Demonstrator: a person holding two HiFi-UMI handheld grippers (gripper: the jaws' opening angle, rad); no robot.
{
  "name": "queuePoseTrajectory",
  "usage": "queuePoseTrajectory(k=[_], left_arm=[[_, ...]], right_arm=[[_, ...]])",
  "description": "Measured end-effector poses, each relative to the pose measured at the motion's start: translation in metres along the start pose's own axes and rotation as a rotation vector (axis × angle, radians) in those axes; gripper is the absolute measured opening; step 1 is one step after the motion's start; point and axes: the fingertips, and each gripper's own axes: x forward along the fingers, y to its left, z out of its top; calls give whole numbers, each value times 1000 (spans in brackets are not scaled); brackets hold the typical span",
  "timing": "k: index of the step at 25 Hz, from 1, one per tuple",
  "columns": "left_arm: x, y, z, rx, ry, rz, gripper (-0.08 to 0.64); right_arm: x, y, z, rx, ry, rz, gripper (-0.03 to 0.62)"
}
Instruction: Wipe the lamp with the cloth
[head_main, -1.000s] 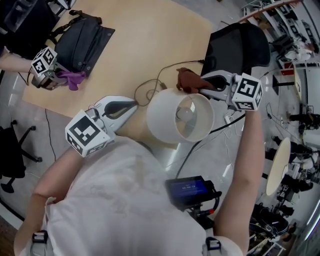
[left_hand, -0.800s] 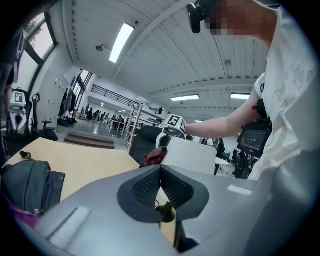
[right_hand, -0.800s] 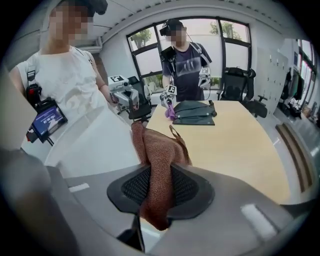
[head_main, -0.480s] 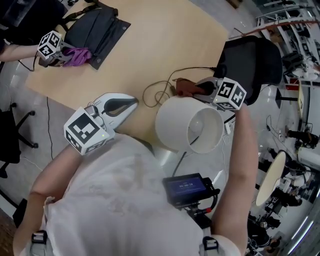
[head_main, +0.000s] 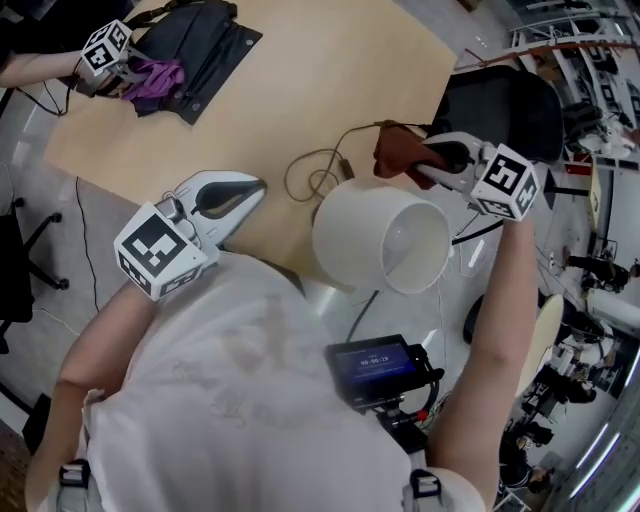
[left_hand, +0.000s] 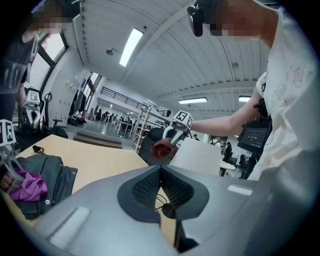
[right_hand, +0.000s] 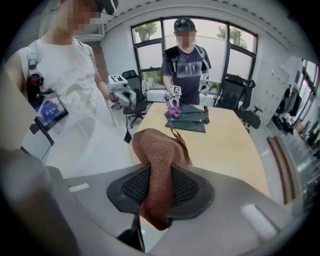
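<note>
The right gripper (right_hand: 160, 192) pinches the cloth (right_hand: 161, 150): its pads press on a rust-brown fold that bulges out beyond the tips and hangs down behind them. In the head view this gripper (head_main: 422, 160) sits at about 1 o'clock of the scene's middle and points toward 9 o'clock, so the cloth (head_main: 395, 152) comes in over the table (head_main: 300, 80) edge. The left gripper (left_hand: 161, 175) has its jaws pressed together with nothing between them. It (head_main: 250, 188) lies at about 9 o'clock and points toward the lamp.

The lamp (head_main: 375, 235) stands at the near table edge between the two grippers. Only its white shade shows, tilted with its open mouth toward 4 o'clock. The cloth hovers just beside the shade's outer wall at the shade's 12 o'clock; whether it touches there cannot be told. The lamp's cord (head_main: 315, 175) loops on the table at the shade's 10 o'clock.

The cloth is in hand and brought up to the lamp. The shade shows no mark of wiping either way, so most of the wiping likely remains: the shade's wall all round, its rim, and whatever stands below it.
</note>
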Motion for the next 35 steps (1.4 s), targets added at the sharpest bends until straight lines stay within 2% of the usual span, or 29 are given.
queuePoseTrajectory(k=[4,8,15,20,25,30,32,35], left_arm=[[3,-11,2,5,-7,-37,2],[5,-21,5,25,-8,-58,2],[-14,-7,-2,6,-13,-12,2],[-32,11,-5,-10,-24,48,2],[-49,21,-12,-34,-26,97,2],[-57,24,-14,-44,-29,117,2],[-56,23,-14,-41,-30,115,2],[-56,20,-15,-39,-31,105,2]], right_arm=[[-48,38,60,-67,-66,75,117],[-54,58,85,-113,-44,157,117],[14,61,52,-155,275,324,117],[60,52,31,-215,437,377,117],[103,43,12,-267,532,387,117],[125,29,1,-311,571,333,117],[123,22,-1,-309,558,297,118],[103,17,17,-280,459,239,118]])
